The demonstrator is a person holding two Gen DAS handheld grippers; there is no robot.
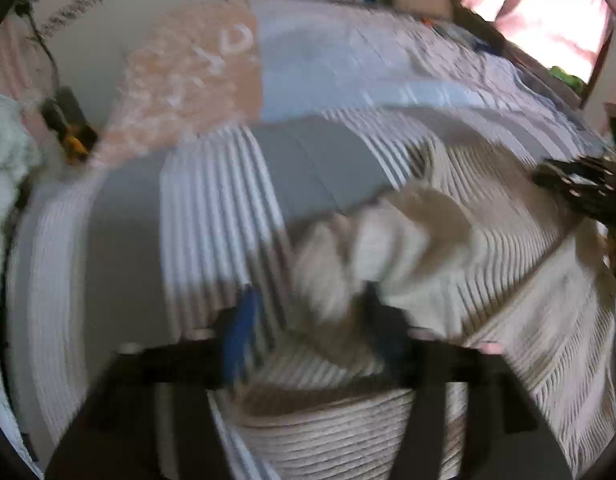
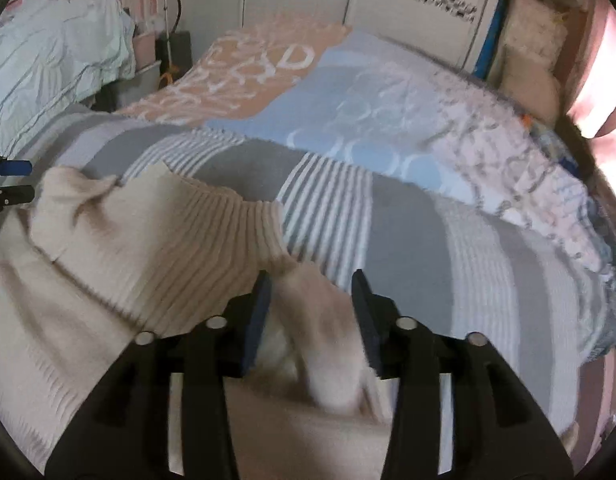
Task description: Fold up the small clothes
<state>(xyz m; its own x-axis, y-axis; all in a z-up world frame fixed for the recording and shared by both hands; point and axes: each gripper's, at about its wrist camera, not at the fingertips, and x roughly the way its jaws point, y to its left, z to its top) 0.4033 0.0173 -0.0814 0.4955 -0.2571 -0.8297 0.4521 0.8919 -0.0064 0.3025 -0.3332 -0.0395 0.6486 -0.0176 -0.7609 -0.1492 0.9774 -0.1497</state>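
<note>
Striped bedspread (image 2: 407, 216) under cream ribbed sweater (image 2: 156, 236), both grippers (image 1: 308, 312) (image 2: 311, 300) agape around its folds

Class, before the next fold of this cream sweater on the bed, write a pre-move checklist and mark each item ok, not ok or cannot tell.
1. Right tongs open, with a bunched part of the cream ribbed sweater between the fingers: ok.
2. Left tongs open around sweater fabric: ok; contact with the fabric: cannot tell, the view is blurred.
3. Sweater lies flat: not ok, it is rumpled and bunched.
4. Sweater rests on the striped bedspread: ok.
5. Bedspread beyond the collar bare: ok.
6. Left wrist view sharp: not ok.
</note>
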